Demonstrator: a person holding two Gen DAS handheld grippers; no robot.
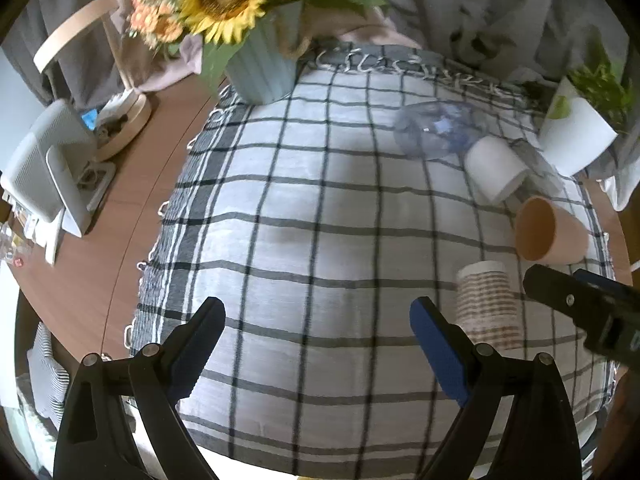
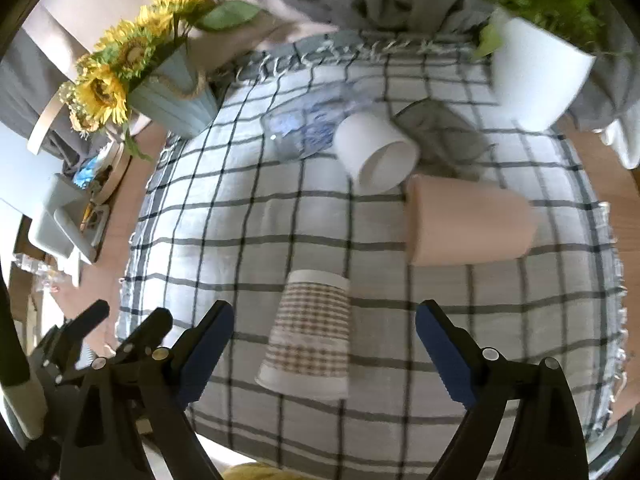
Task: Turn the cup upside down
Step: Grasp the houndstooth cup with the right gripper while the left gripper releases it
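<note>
Both released: right claw [image 2: 324,344] spread around the striped paper cup [image 2: 310,332], upside down on the checked cloth [image 2: 240,220]; left claw [image 1: 316,344] over bare cloth, grasping nothing.

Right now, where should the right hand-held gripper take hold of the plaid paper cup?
Across its mid-wall, coming straight forward. The plaid paper cup appears to stand rim-down on the checked cloth, wide rim nearest the camera, already between the open fingers of the right hand-held gripper. The tapered wall probably grips more securely lower down.

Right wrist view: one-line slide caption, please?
Open right gripper frames an upside-down striped cup on the checked cloth; pink cup lies sideways beyond.
</note>
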